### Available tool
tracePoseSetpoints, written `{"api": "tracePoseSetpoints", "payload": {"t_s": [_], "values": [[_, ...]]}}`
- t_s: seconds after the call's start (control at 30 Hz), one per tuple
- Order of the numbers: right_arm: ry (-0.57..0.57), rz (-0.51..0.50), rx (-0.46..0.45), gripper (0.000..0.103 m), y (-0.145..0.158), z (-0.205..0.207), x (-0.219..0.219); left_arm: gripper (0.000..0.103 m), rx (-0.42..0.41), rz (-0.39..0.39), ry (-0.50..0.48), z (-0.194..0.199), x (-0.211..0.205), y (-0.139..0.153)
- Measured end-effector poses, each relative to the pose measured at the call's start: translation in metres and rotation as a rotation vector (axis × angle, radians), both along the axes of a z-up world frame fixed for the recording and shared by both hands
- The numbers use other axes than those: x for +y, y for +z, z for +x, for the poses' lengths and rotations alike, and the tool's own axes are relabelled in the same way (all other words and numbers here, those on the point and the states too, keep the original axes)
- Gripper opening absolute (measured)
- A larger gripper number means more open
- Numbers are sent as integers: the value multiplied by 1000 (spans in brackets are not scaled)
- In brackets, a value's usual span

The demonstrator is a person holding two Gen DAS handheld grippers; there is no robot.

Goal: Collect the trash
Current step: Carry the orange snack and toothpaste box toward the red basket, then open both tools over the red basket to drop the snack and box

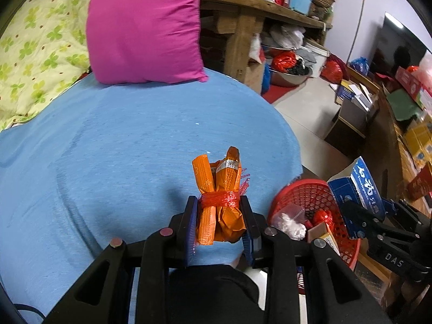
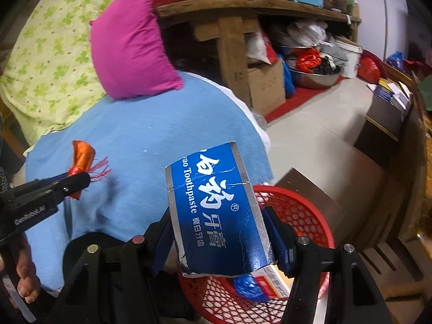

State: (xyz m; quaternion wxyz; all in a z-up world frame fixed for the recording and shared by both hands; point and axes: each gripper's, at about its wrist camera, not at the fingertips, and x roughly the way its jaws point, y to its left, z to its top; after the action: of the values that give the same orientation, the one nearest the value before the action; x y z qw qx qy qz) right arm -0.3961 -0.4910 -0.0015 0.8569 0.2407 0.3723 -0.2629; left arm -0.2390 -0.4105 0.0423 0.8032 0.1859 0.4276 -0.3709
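My left gripper [image 1: 220,216] is shut on an orange wrapper bundle [image 1: 220,189] tied with red string, held above the blue bedsheet [image 1: 121,148]. My right gripper [image 2: 220,232] is shut on a blue toothpaste box [image 2: 216,208], held over the red mesh basket [image 2: 305,216]. In the left wrist view the basket [image 1: 305,191] sits at the lower right with white, red and cardboard trash inside, and the right gripper holds the toothpaste box [image 1: 361,189] above its far side. The right wrist view shows the left gripper with the orange bundle [image 2: 82,158] at the left.
A magenta pillow [image 1: 143,27] lies at the bed's head beside a green flowered quilt [image 1: 35,48]. A wooden shelf [image 1: 256,13] with boxes and bags stands behind. Low wooden furniture [image 1: 391,124] with boxes lines the right. Grey floor [image 1: 305,108] lies between.
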Motion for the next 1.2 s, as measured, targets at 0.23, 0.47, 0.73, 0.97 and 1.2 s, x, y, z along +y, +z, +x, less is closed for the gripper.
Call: {"api": "tracePoseSetpoints", "payload": {"t_s": [0.23, 0.47, 0.73, 0.97, 1.2], "values": [[-38, 10, 18, 66, -7, -13, -7, 31, 11, 12, -43, -17, -15, -6], [-74, 20, 34, 66, -15, -23, -16, 31, 20, 23, -76, -25, -28, -12], [-118, 49, 57, 66, -31, -36, -31, 31, 38, 34, -92, -29, -36, -19], [-116, 88, 83, 66, -49, -30, -41, 31, 45, 48, -103, -32, -44, -25], [-148, 147, 128, 79, -72, -28, -56, 31, 57, 54, -122, -36, -53, -31]]}}
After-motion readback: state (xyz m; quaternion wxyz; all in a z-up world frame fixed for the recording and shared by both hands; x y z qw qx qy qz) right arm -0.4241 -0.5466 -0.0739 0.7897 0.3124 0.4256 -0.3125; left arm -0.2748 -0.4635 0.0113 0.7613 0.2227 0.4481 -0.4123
